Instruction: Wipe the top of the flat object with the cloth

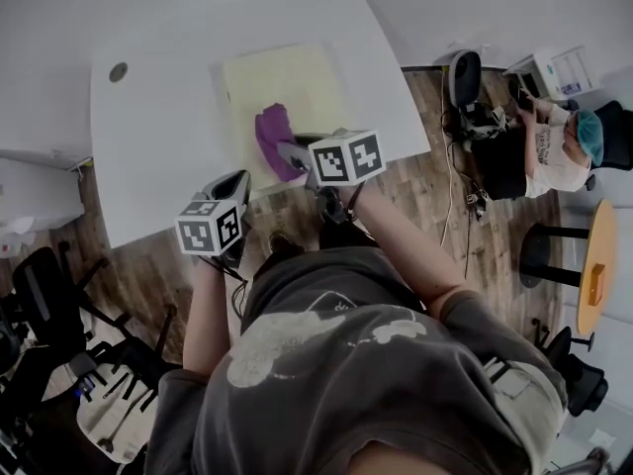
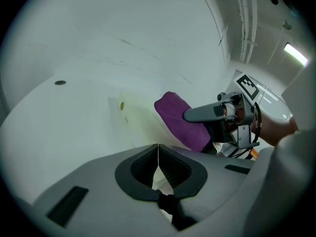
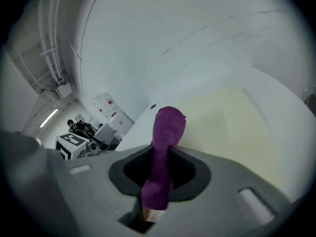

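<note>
A pale yellow flat mat [image 1: 287, 87] [image 3: 232, 122] [image 2: 136, 120] lies on the white table [image 1: 158, 146]. My right gripper [image 1: 292, 156] [image 3: 163, 154] is shut on a purple cloth [image 1: 275, 139] [image 3: 165, 132] [image 2: 180, 120], which hangs over the mat's near left part. My left gripper [image 1: 229, 191] [image 2: 158, 162] sits shut with nothing between its jaws, at the table's front edge to the left of the right one.
A small dark round hole [image 1: 118, 71] [image 2: 60, 82] marks the table's far left. Office chairs [image 1: 59, 315] stand at the left. A seated person [image 1: 559, 151] works at a desk on the right, beside a round wooden table [image 1: 598, 265].
</note>
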The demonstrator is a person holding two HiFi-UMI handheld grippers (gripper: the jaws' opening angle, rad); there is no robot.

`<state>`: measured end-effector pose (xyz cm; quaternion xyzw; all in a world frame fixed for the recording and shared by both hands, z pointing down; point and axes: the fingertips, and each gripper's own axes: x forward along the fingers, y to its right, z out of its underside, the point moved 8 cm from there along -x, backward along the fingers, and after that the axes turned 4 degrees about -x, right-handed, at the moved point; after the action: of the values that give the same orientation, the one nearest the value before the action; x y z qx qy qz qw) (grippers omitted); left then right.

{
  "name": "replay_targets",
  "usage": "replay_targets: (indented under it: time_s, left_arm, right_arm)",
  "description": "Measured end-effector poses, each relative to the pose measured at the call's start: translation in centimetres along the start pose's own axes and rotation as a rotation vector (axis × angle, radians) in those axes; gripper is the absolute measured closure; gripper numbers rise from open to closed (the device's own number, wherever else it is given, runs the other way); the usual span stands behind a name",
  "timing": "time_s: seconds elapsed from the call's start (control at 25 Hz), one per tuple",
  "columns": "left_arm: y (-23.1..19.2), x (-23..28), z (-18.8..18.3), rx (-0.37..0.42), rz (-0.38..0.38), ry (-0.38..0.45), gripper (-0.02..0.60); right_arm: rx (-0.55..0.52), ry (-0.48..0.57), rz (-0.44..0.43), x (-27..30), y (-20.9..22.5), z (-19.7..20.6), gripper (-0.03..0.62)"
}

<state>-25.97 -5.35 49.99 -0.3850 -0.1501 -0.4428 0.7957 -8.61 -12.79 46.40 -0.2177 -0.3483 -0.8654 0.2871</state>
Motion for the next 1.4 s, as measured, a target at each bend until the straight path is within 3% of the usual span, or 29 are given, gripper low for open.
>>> replay_targets:
  time_s: [0.2, 0.56, 1.4]
  left_arm:
    - [-1.4, -0.9, 0.6, -0.015, -0.010, 0.012, 0.581]
    - [-0.7, -0.8, 1.7, -0.039, -0.018, 0.010, 0.581]
    - [4.3, 1.9, 1.3, -0.023, -0.089, -0.002, 0.581]
  right_arm:
    - [-0.038, -0.055, -0.063, 2.4, -2.9, 1.3, 0.519]
    - [-0.085, -0.104, -0.057, 3.5, -2.9, 3.4, 0.519]
    - [-0.031, -0.078, 0.049, -4.3, 6.4, 4.0, 0.519]
